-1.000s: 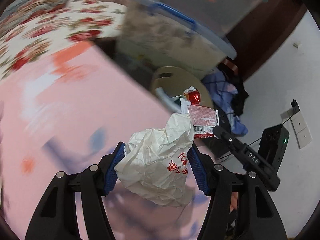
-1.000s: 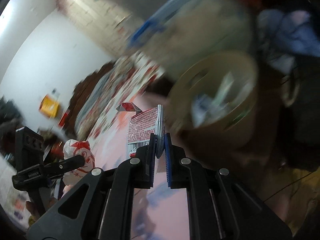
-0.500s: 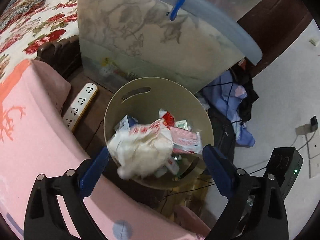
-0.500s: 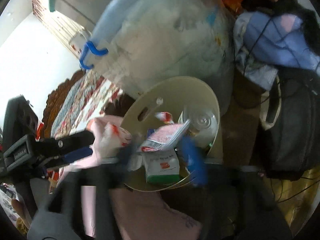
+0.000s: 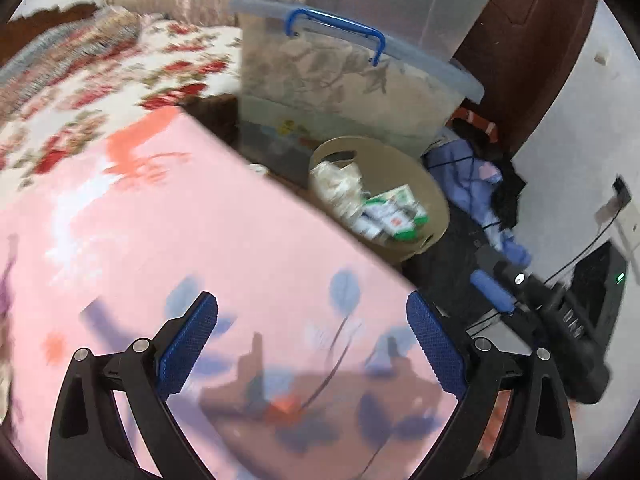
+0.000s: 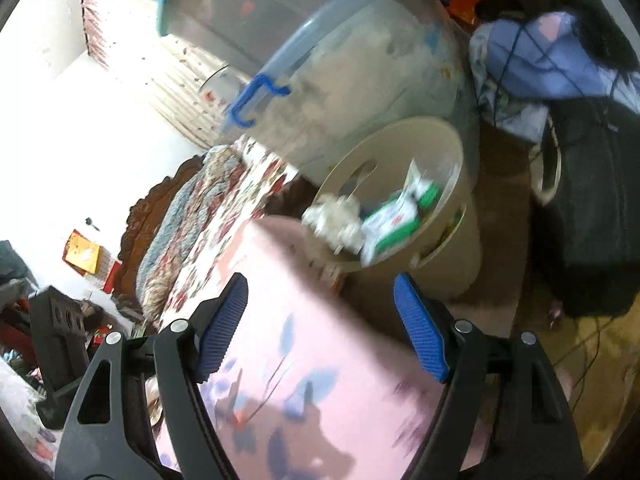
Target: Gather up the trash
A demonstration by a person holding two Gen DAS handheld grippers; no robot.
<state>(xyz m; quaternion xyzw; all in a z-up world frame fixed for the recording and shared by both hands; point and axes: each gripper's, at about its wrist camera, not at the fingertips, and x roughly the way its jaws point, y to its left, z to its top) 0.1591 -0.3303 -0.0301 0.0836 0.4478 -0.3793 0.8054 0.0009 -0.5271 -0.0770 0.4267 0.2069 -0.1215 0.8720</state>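
My left claw [image 5: 312,344] and right claw [image 6: 320,326], jaws just spread, are both empty over the pink bedspread [image 5: 168,240]. The tan bin [image 6: 448,248] holds crumpled paper [image 6: 334,222] and what look like green-and-white cartons [image 6: 394,222].

The left tongs [image 5: 312,340] stand with jaws spread wide, both black arms splayed out from the lower edge of the left wrist view, and nothing lies between the blue ribbed pads [image 5: 188,350]. These jaws have just been opening. The tongs tilt steeply downward. The right tongs [image 6: 320,328] are likewise parted, a little less widely, their blue pads [image 6: 418,328] bare and gripping nothing; their jaws too have just been opening. They point forward and only mildly downward. In the left wrist view the right tongs [image 5: 496,292] show at the right side, blurred, one blue pad leading and the black body trailing behind it
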